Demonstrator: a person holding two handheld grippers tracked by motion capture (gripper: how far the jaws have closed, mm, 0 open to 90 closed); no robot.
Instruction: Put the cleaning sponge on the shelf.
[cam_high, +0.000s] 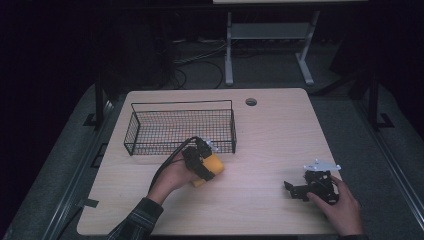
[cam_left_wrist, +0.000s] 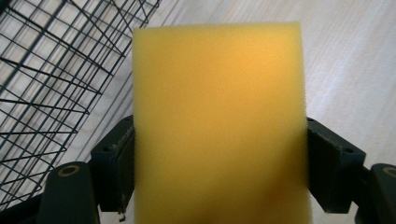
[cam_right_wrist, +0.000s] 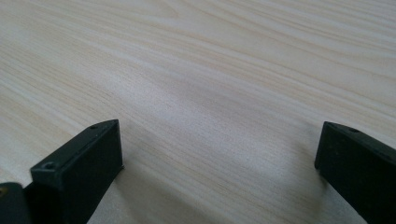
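Note:
A yellow sponge (cam_high: 214, 165) (cam_left_wrist: 219, 126) is clamped between the jaws of my left gripper (cam_high: 202, 159) (cam_left_wrist: 219, 163), which is shut on it just in front of the black wire basket (cam_high: 180, 127) (cam_left_wrist: 42, 93). The basket's mesh wall stands at the left of the left gripper view. My right gripper (cam_high: 300, 190) (cam_right_wrist: 219, 158) rests low over the bare wooden table (cam_high: 270, 135) (cam_right_wrist: 210, 70) at the front right, jaws wide apart with nothing between them.
The basket stands at the table's back left. A round cable hole (cam_high: 251, 102) lies near the back edge. Beyond the table are a white desk frame (cam_high: 270, 35) and cables on the dark floor.

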